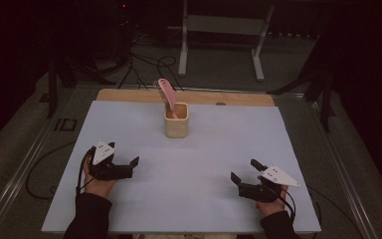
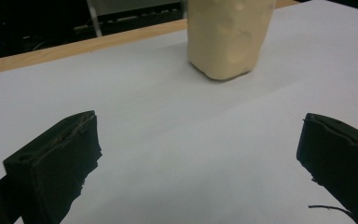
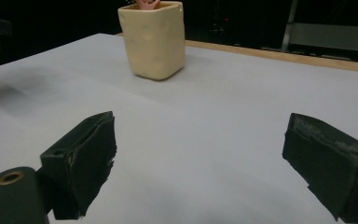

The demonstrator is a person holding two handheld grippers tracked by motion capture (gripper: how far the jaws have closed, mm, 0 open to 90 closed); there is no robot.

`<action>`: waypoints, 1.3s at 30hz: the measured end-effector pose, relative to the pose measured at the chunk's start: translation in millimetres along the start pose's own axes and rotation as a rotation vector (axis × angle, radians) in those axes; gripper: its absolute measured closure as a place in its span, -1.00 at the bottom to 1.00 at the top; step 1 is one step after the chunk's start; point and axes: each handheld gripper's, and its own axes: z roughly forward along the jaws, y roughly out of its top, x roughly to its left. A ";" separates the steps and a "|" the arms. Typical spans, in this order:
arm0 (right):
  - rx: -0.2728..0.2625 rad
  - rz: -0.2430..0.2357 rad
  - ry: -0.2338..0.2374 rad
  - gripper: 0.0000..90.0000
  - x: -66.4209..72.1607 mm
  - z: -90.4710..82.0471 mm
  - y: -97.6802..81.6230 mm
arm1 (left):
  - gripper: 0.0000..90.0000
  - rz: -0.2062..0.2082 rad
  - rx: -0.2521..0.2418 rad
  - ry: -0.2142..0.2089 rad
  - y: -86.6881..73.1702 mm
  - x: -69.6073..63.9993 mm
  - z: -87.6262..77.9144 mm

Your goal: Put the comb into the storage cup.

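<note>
A cream square cup (image 1: 176,121) stands at the middle back of the white table top (image 1: 189,164), with a pink utensil (image 1: 167,92) leaning out of it. The same cup (image 2: 228,35) rises ahead in the left gripper view, and the cup (image 3: 153,38) sits ahead to the left in the right gripper view. My left gripper (image 1: 135,167) rests low at the front left, open, jaws wide apart with nothing between them. At the front right my right gripper (image 1: 245,171) is open too, holding nothing.
A wooden strip (image 1: 129,95) runs along the table's back edge. Beyond it a grey metal frame (image 1: 222,30) and cables (image 1: 144,64) lie on the dark floor. Bare white surface stretches between the grippers and the cup.
</note>
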 end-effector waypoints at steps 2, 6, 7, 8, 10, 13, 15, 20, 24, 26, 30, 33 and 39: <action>0.000 0.004 0.001 -0.80 0.3 -0.3 0.1 | -1.00 0.004 -0.007 0.001 -3.1 0.7 -3.9; -0.004 0.001 0.003 -0.80 0.2 -1.0 0.6 | -1.00 0.006 -0.023 0.000 -9.4 1.5 -11.8; -0.006 0.000 0.002 -0.79 0.0 -1.1 0.7 | -1.00 0.007 -0.025 0.001 -10.1 1.6 -12.5; -0.007 -0.001 0.002 -0.80 -0.2 -1.2 0.7 | -1.00 0.008 -0.025 -0.001 -11.6 2.0 -14.2; -0.008 0.003 0.002 -0.80 -0.4 -1.7 1.0 | -1.00 0.007 -0.029 -0.003 -15.4 2.6 -17.0; -0.012 0.004 0.001 -0.80 -1.2 -2.5 1.4 | -1.00 0.007 -0.033 -0.003 -21.0 4.3 -21.7; -0.014 0.003 0.001 -0.80 -1.7 -2.8 1.7 | -1.00 -0.005 -0.044 -0.011 -24.2 6.6 -25.0; -0.019 0.001 0.006 -0.80 -2.1 -4.3 2.5 | -1.00 -0.016 -0.074 -0.006 -27.3 10.2 -34.0; -0.018 -0.001 0.007 -0.80 -3.3 -4.8 2.9 | -1.00 -0.012 -0.087 -0.008 -27.9 9.2 -38.4; -0.021 0.001 0.005 -0.80 -4.7 -5.3 3.1 | -1.00 -0.007 -0.090 -0.004 -28.3 9.0 -40.0; -0.022 -0.002 -0.002 -0.80 -7.2 -6.0 3.5 | -1.00 -0.014 -0.104 0.002 -28.0 10.0 -43.5; -0.019 -0.003 -0.010 -0.80 -10.6 -7.3 3.8 | -1.00 -0.016 -0.113 0.015 -28.0 11.8 -46.3; -0.006 -0.025 -0.023 -0.80 -14.9 -10.5 3.8 | -1.00 -0.030 -0.129 0.025 -27.8 15.8 -49.2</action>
